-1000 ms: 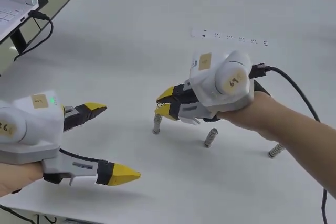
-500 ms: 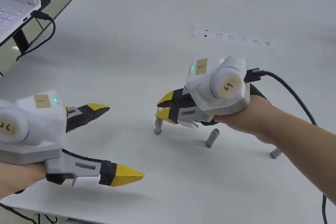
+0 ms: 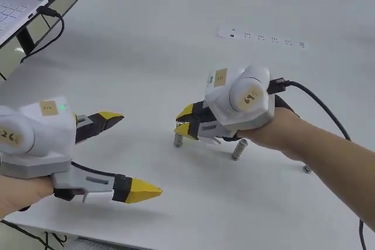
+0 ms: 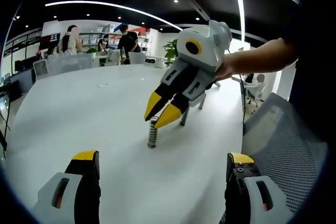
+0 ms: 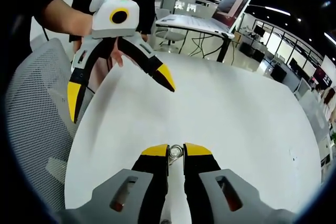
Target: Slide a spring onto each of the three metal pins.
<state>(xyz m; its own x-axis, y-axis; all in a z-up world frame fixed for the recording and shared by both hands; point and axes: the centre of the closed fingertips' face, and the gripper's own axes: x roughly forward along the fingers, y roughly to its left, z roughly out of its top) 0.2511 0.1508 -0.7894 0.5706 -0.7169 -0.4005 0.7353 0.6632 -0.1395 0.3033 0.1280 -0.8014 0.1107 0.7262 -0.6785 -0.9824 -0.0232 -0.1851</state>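
Three springs are standing upright on the white table (image 3: 135,33) as I am working two pairs of tongs at the bench. My right tongs (image 3: 183,122) are pinching narrow on the top of the nearest spring (image 3: 177,140), its coils sitting between the yellow tips. The second spring (image 3: 239,149) is standing just beside my right hand (image 3: 275,130), and the third spring (image 3: 306,169) is peeking out behind my forearm. My left tongs (image 3: 139,153) are hovering wide open, well apart from all three.
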